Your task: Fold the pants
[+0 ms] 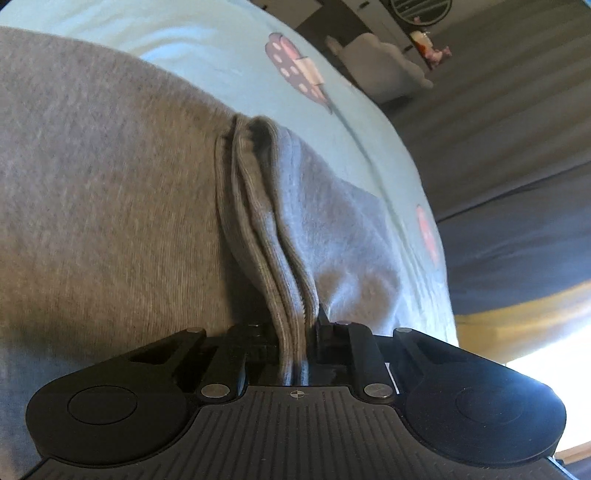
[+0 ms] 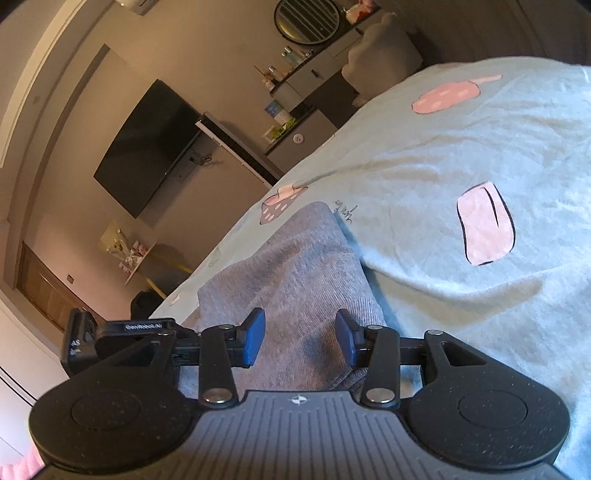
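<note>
Grey sweatpants (image 1: 110, 184) lie on a pale mint bedsheet (image 1: 221, 48) printed with pink ice lollies. In the left wrist view my left gripper (image 1: 293, 332) is shut on the pants' ribbed hem (image 1: 258, 221), whose bunched layers run up from between the jaws. In the right wrist view my right gripper (image 2: 301, 338) hovers over another part of the grey pants (image 2: 295, 258). Its blue pads (image 2: 255, 339) stand apart and press on nothing; the fabric lies flat beneath them. The sheet (image 2: 443, 147) spreads to the right of that part.
The bed's edge runs diagonally just left of the pants in the right wrist view. Beyond it are a wall-mounted television (image 2: 147, 147), a dresser with bottles (image 2: 306, 92), a round mirror (image 2: 306, 18) and a grey chair (image 2: 380, 48). Dark floor (image 1: 498, 147) lies past the bed.
</note>
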`<state>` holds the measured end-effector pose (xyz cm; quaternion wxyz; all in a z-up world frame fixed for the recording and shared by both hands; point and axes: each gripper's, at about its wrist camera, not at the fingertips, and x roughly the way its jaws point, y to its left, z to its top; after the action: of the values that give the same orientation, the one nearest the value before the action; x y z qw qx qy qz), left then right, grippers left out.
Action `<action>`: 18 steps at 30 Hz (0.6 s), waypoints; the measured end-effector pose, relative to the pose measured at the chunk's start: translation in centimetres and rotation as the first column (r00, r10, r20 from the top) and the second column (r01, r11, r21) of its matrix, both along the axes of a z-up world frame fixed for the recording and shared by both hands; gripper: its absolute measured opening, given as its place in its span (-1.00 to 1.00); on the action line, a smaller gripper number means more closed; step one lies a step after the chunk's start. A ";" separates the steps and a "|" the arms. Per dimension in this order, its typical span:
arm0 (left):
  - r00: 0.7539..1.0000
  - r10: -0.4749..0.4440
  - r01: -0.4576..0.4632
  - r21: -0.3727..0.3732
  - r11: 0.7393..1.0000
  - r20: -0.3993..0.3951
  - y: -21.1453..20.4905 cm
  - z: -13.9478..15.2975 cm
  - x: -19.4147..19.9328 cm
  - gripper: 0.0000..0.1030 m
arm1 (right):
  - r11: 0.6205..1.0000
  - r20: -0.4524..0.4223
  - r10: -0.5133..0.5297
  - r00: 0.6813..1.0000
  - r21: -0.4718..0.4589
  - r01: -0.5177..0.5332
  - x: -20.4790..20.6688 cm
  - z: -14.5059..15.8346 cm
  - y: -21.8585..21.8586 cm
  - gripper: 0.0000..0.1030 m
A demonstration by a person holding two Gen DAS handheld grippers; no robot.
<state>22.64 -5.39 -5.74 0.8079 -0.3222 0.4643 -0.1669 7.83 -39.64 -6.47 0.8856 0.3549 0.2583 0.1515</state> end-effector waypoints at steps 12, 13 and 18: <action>0.990 -0.021 -0.021 0.297 0.955 0.139 7.5 6.0 -2.6 -0.65 | 0.996 0.028 0.085 0.996 -0.044 -0.084 -0.2 0.7 1.5 0.22; 0.991 -0.010 -0.033 0.319 0.947 0.134 8.3 5.9 -2.8 -0.58 | 0.995 0.024 0.090 0.996 -0.047 -0.088 -0.1 0.7 1.6 0.22; 0.992 0.039 -0.080 0.374 0.924 0.116 10.4 5.3 -3.6 -0.36 | 0.989 0.004 0.119 0.993 -0.087 -0.118 0.3 0.7 2.8 0.22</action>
<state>19.07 5.00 -0.47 0.8831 -0.1653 0.4341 -0.0665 8.15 -36.82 -5.74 0.8908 0.2996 0.2813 0.1940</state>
